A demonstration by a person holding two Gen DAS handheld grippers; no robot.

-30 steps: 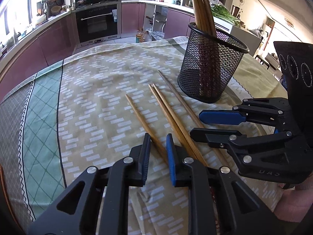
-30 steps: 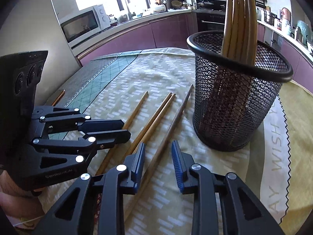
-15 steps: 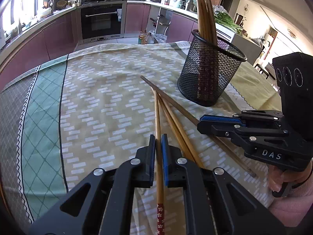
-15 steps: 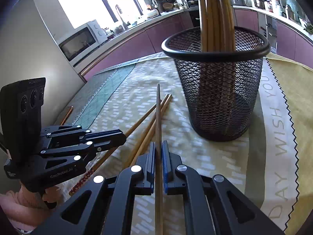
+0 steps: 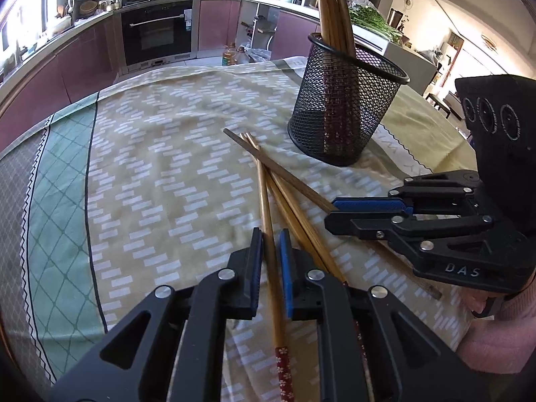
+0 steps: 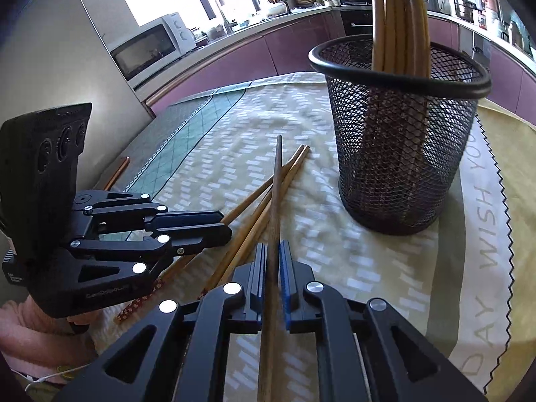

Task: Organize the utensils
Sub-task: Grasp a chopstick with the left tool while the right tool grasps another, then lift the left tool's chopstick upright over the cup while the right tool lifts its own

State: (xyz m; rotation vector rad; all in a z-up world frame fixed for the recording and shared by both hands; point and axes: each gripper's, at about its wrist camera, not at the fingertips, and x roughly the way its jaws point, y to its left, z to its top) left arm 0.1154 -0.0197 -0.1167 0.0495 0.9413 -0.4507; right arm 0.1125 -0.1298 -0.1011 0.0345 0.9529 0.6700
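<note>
The left tongs point forward and down at the table. They are clamped on a light chopstick. The chopstick runs between the two fingers, and its far tip sits out ahead of them on the cloth. Its near end, with a red flower pattern, sticks out behind the fingers.

The right tongs also tilt down at the table. They are clamped on a dark chopstick. That stick goes straight out ahead of the tongs. It crosses over two more light chopsticks that lie on the cloth between the two tongs.

The two tongs are near each other, side by side. In the left wrist view the right tongs come in from the right, and a pink sleeve shows behind them. In the right wrist view the left tongs come in from the left.

A black mesh cup stands upright on the table, ahead of the right tongs and a bit to their right. It is apart from both tongs. A bunch of chopsticks stands in it, leaning on the rim and poking out high above the top.
</note>
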